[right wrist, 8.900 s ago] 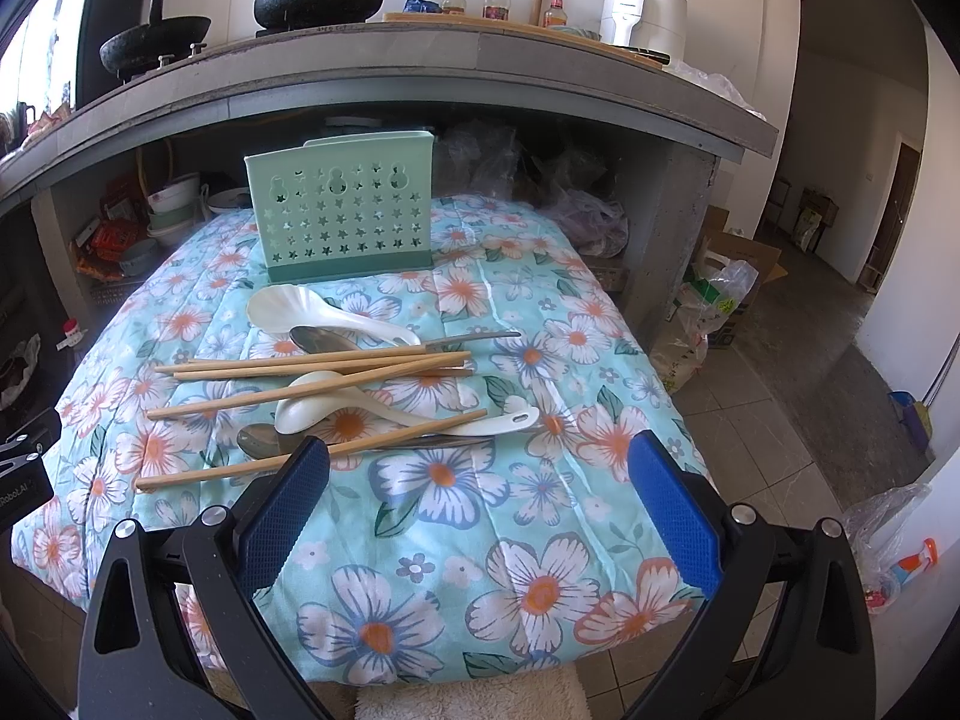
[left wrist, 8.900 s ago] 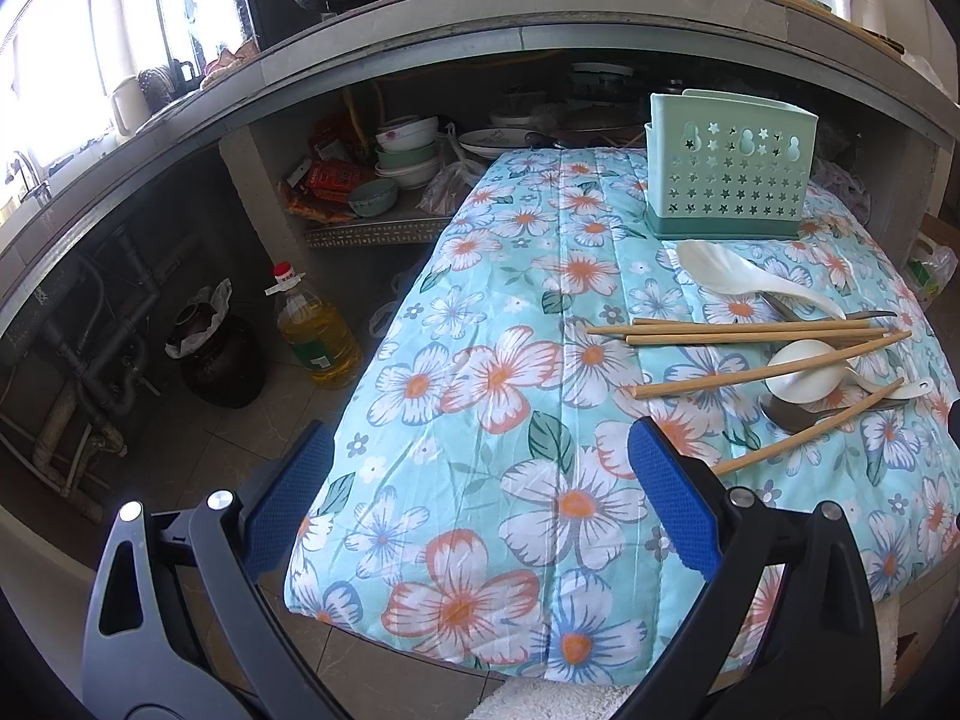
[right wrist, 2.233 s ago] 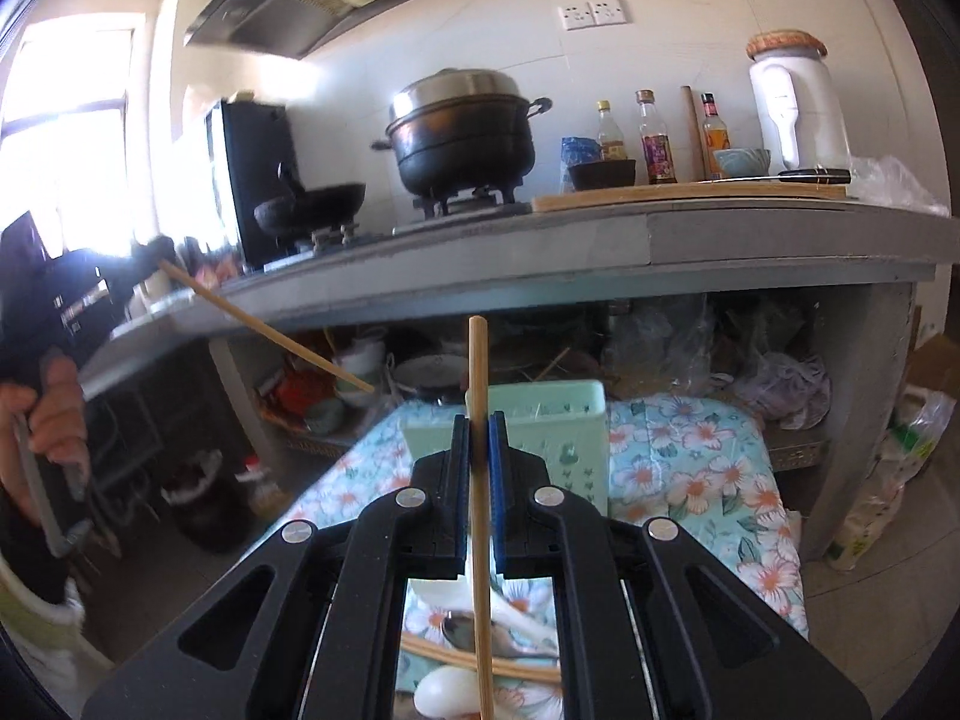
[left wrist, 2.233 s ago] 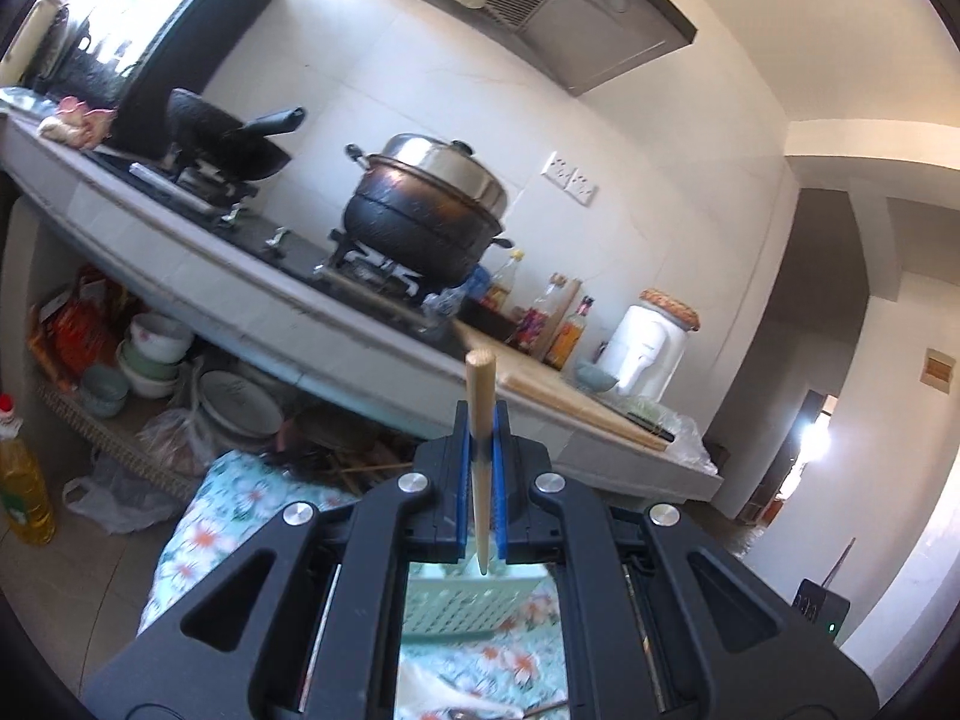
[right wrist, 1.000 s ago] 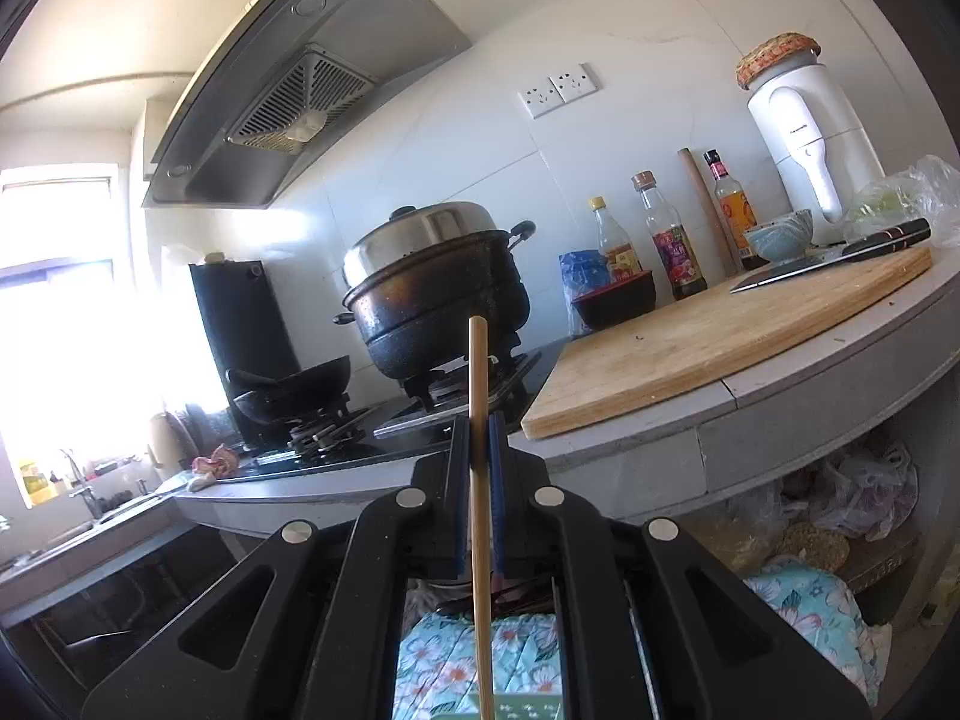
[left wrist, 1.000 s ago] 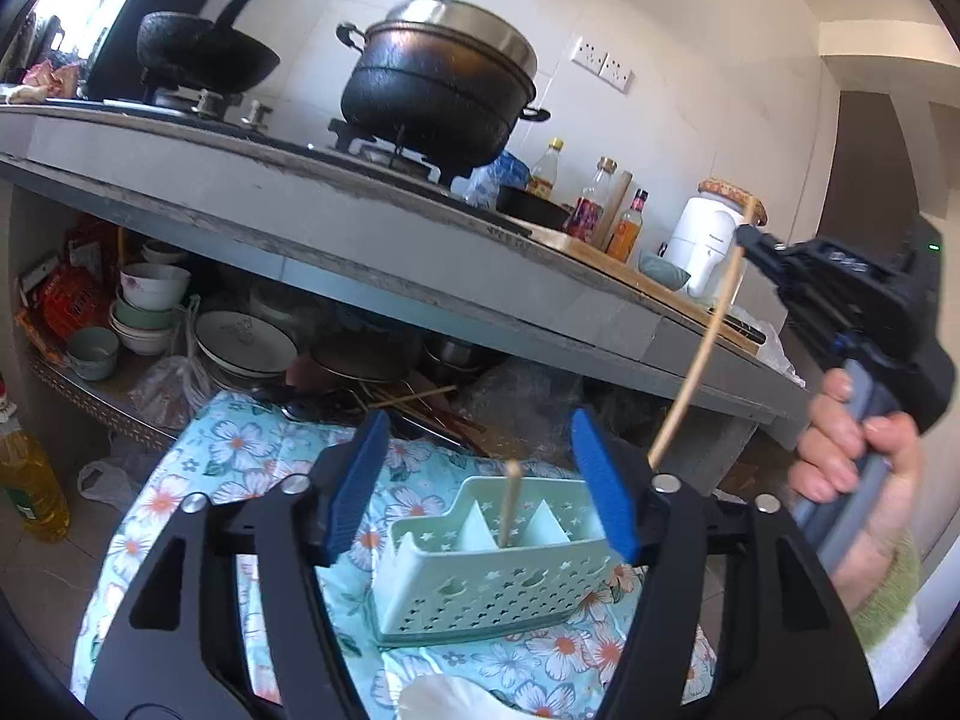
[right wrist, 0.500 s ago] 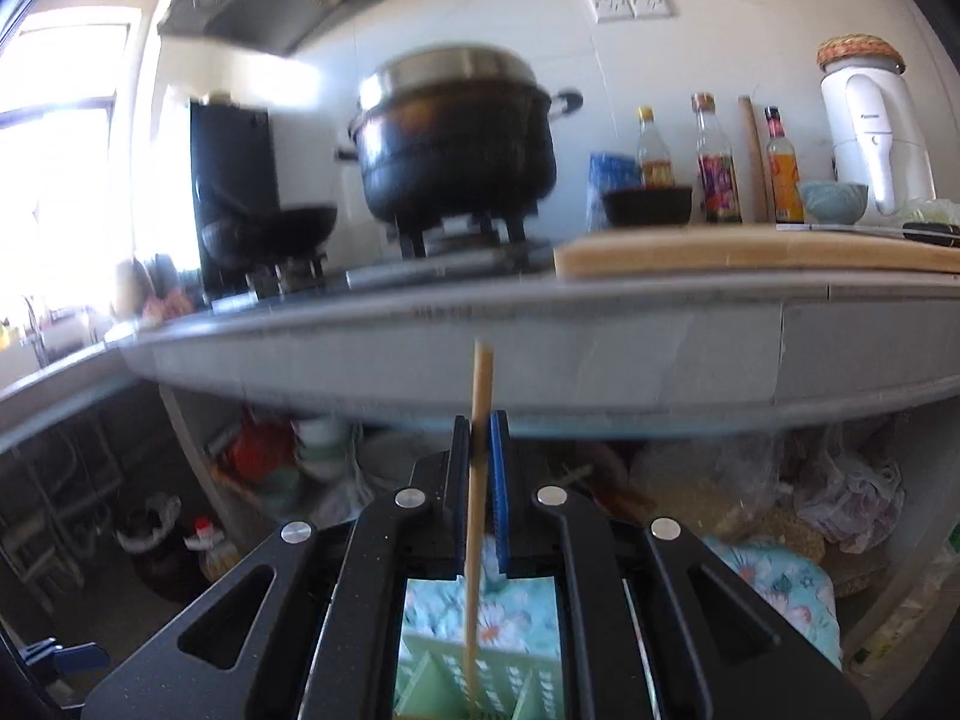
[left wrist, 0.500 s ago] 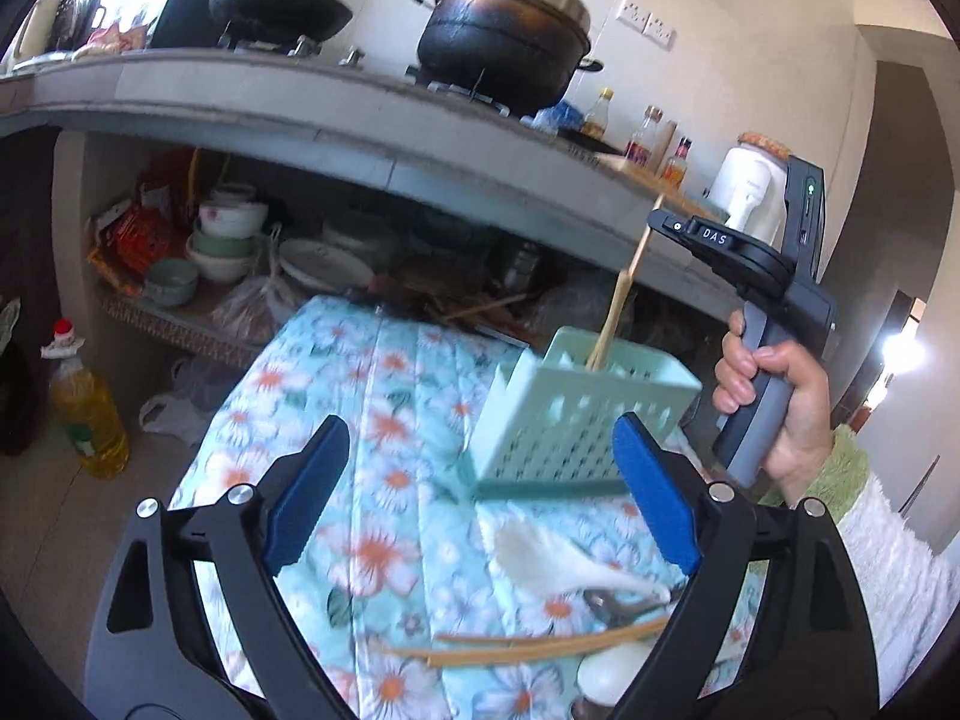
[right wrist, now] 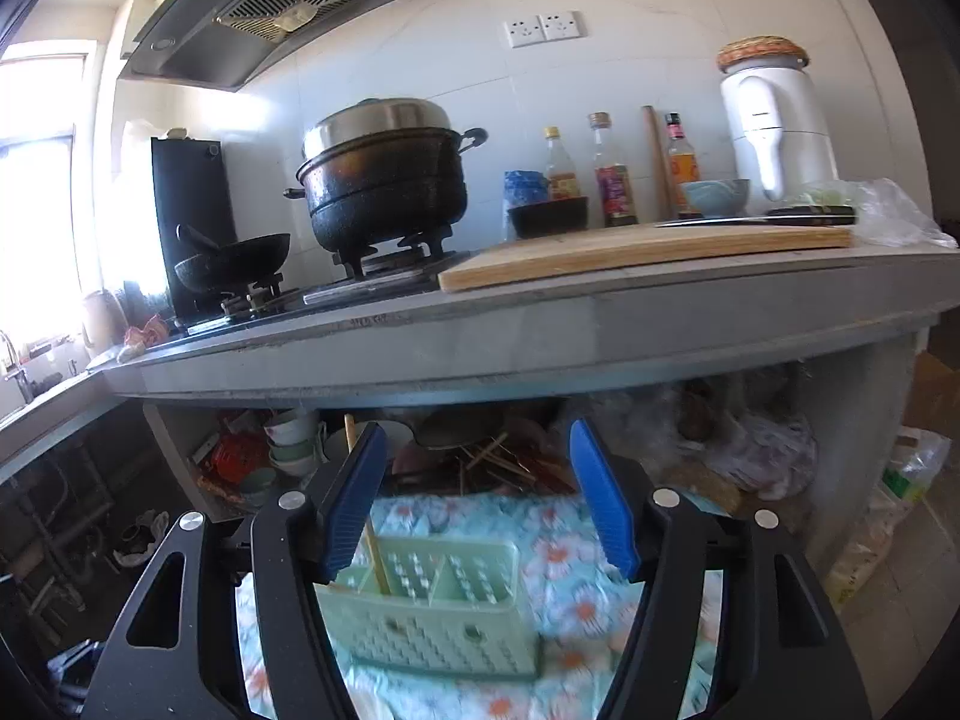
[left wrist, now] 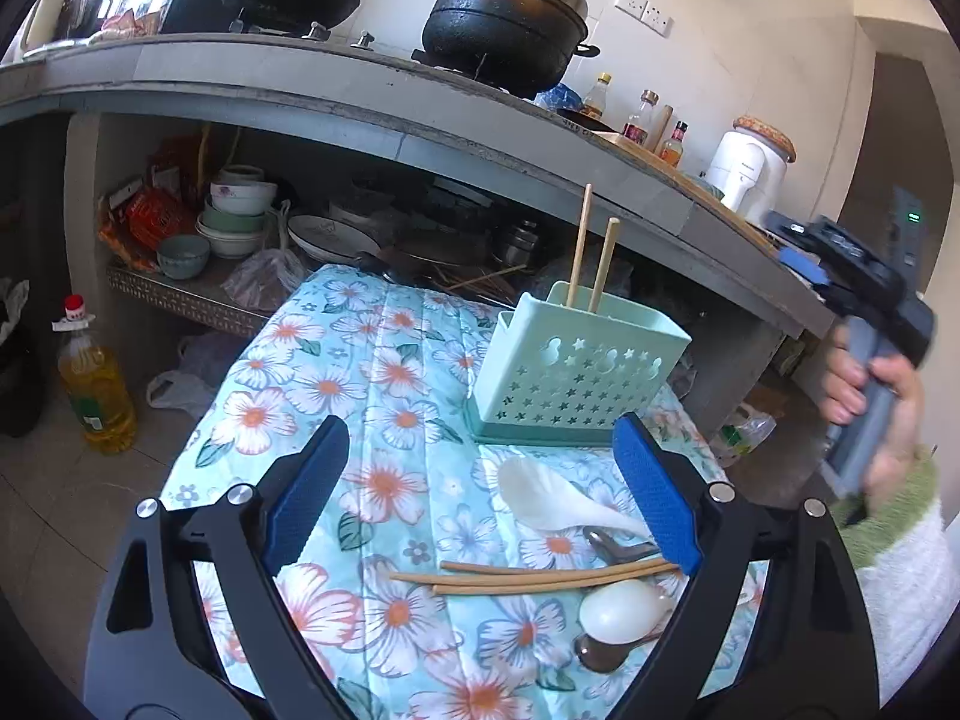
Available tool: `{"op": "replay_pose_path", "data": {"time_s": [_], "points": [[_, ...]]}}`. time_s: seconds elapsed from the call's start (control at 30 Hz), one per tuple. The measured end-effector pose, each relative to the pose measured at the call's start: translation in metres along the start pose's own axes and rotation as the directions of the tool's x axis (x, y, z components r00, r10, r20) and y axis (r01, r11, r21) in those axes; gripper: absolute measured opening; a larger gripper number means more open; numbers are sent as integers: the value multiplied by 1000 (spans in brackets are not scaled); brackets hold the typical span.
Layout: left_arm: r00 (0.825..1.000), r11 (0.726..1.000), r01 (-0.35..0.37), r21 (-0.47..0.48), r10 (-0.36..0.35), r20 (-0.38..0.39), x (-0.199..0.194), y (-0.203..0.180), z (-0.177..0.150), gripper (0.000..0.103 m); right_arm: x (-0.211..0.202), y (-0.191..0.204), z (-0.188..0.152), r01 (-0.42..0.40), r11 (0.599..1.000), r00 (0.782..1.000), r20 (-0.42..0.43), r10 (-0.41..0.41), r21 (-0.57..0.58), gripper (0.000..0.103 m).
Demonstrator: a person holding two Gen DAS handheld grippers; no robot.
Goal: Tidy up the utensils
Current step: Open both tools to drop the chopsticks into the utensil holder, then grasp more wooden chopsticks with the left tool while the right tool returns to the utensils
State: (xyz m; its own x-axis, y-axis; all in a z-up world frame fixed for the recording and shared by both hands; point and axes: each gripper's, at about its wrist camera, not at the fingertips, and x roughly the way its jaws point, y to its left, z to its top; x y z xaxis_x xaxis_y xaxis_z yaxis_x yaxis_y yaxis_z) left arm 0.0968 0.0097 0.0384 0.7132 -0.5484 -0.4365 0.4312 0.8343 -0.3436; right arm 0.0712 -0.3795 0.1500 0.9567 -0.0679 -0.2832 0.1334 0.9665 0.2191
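A mint-green holder (left wrist: 576, 372) stands on the flowered tablecloth (left wrist: 384, 372), with two wooden chopsticks (left wrist: 579, 240) upright in its left compartment. My left gripper (left wrist: 480, 492) is open and empty, hovering before the holder. Near it lie a white spoon (left wrist: 558, 501), two more chopsticks (left wrist: 540, 579), a second white spoon (left wrist: 618, 609) and metal spoons (left wrist: 618, 543). My right gripper (right wrist: 477, 501) is above the holder (right wrist: 432, 606) with its jaws opening. One chopstick (right wrist: 375, 540) stands free in the holder beside the left pad. A hand holds this gripper (left wrist: 804, 264) at the right.
A grey counter (right wrist: 540, 324) overhangs the table's far end, carrying a black pot (right wrist: 384, 180), pan, bottles and cutting board (right wrist: 648, 246). Bowls and plates (left wrist: 240, 216) fill the shelf below. An oil bottle (left wrist: 96, 396) stands on the floor to the left.
The right gripper's jaws have parted and let go of the chopstick, which now stands in the holder beside the first one. The left gripper has dropped lower, bringing the lying utensils into view.
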Motion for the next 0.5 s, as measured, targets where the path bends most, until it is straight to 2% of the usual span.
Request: {"op": "replay_pose_path", "data": {"time_s": [0.07, 0.2, 0.3, 0.37, 0.4, 0.47, 0.5], "points": [[1000, 1000, -14, 15, 14, -15, -1, 1, -2, 86, -24, -8, -10, 12, 1000, 1000, -21, -12, 7, 63], [998, 999, -40, 21, 41, -54, -2, 8, -10, 86, -61, -12, -59, 21, 999, 989, -144, -14, 48, 63], [994, 999, -30, -17, 28, -104, -4, 18, -22, 85, -75, -11, -113, 24, 994, 961, -275, 6, 107, 63], [988, 997, -1, -74, -11, -151, -1, 26, -32, 81, -79, -9, -149, 39, 985, 937, -349, 22, 166, 63], [984, 994, 16, -112, -36, -174, 1, 31, -38, 75, -80, -8, -164, 44, 978, 925, -379, 37, 203, 63], [969, 978, 57, -203, -103, -223, 9, 39, -47, 66, -79, -4, -188, 49, 961, 905, -420, 72, 271, 63], [957, 959, 80, -270, -150, -248, 16, 45, -51, 59, -77, -3, -195, 49, 955, 899, -430, 86, 292, 63]]}}
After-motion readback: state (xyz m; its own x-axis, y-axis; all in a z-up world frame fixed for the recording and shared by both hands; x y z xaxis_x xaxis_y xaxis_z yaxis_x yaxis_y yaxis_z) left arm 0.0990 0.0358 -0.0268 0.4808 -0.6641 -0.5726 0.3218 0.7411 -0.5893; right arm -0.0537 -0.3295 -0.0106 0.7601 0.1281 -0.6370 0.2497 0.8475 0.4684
